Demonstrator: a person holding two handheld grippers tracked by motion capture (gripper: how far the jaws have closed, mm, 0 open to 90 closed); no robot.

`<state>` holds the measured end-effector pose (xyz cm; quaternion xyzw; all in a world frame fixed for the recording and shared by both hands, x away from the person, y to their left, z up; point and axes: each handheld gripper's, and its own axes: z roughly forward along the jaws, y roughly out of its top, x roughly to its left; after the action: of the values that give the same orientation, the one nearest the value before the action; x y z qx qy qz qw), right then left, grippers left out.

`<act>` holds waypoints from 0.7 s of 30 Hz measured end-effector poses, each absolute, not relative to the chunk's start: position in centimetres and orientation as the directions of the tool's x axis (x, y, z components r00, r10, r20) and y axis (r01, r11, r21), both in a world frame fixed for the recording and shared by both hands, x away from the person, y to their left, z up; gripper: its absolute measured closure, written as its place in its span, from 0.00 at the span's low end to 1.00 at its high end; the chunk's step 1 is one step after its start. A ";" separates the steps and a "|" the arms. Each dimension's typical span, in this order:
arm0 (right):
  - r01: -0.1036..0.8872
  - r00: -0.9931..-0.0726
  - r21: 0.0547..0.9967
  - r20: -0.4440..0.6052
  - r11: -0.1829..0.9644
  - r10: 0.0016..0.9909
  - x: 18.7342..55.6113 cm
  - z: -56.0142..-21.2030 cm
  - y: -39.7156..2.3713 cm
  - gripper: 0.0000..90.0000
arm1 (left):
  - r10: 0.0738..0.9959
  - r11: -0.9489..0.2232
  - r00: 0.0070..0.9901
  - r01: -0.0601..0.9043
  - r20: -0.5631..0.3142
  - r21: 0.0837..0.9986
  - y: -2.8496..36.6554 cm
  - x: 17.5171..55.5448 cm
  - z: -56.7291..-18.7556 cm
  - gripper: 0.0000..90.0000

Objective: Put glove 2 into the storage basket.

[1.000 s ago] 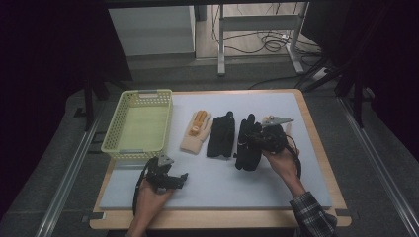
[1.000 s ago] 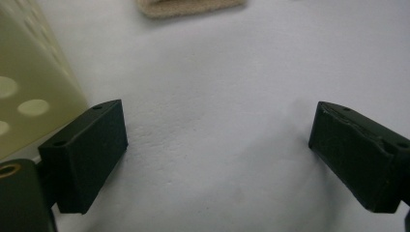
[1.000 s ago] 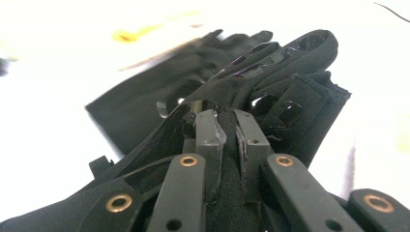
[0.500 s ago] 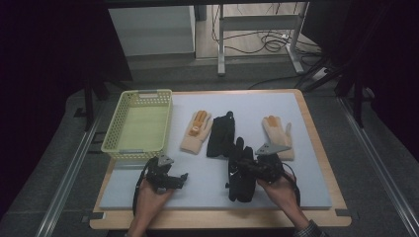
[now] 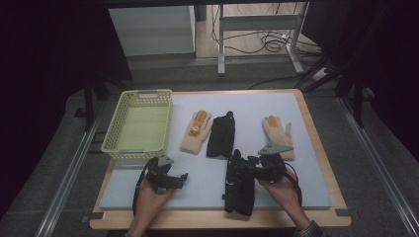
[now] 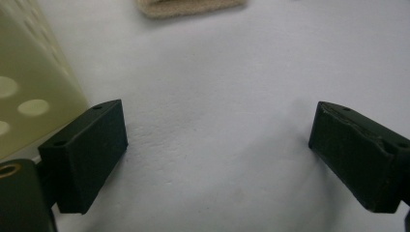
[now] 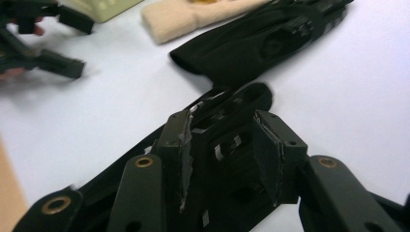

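Now the right gripper is low over the pale blue table mat, and the black fabric glove with grey marks lies flat directly under it, between its jaws; these have just been opening and the pads look loose from the cloth. Left gripper rests open, well apart

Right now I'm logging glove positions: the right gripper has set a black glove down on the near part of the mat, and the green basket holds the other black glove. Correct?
Not quite. The high view shows the green basket empty; the other black glove lies on the mat between two beige gloves. The right gripper is at the near black glove, its jaws just opening with the glove between them.
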<state>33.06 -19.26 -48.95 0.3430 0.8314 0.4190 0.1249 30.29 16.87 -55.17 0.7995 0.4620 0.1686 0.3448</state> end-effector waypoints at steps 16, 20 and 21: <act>0.457 -0.698 0.790 0.035 0.408 0.715 40.8 -48.3 -16.9 0.78 | 0.855 -0.336 0.517 0.623 -0.049 0.707 16.9 30.3 -55.2 0.08; 0.467 -0.685 0.786 0.033 0.404 0.728 42.9 -48.6 -16.1 0.76 | 0.855 -0.335 0.517 0.623 -0.050 0.707 16.9 30.3 -55.2 0.08; 0.472 -0.681 0.786 0.038 0.399 0.731 43.4 -48.8 -15.9 0.76 | 0.855 -0.335 0.517 0.623 -0.050 0.707 16.9 30.3 -55.2 0.08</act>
<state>43.37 -15.94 -48.78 0.3664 0.8212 0.4077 0.1586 30.30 16.89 -55.17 0.7997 0.4619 0.1679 0.3450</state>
